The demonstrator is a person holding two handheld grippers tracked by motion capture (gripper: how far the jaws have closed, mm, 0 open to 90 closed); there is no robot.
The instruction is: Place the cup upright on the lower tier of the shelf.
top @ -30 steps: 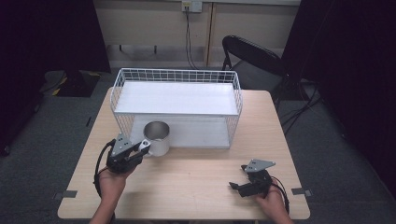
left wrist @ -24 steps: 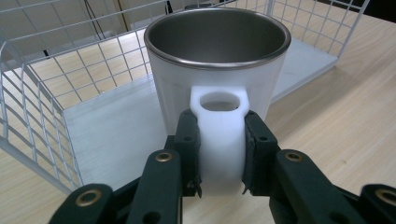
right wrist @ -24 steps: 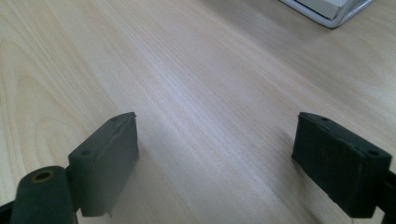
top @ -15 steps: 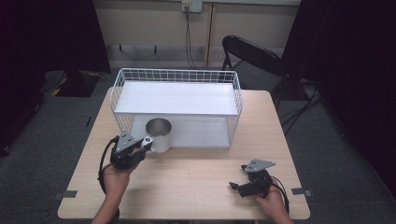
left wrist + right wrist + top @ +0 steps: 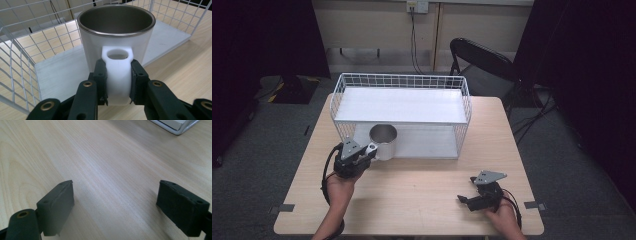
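Gripping the handle (image 5: pixel 117 75) of the white mug (image 5: pixel 116 37), the left gripper (image 5: pixel 117 82) has its fingers (image 5: pixel 101 75) clamped on either side of it, so the mug stands upright straight ahead of them, handle toward the hand. It sits at the open front of the wire rack (image 5: pixel 402 80), at the edge of the lower shelf (image 5: pixel 427 141), with the shelf's depth directly beyond it. Well off from the rack, the right gripper (image 5: pixel 122 205) rests near the counter (image 5: pixel 422 195) with fingers wide apart, holding nothing.
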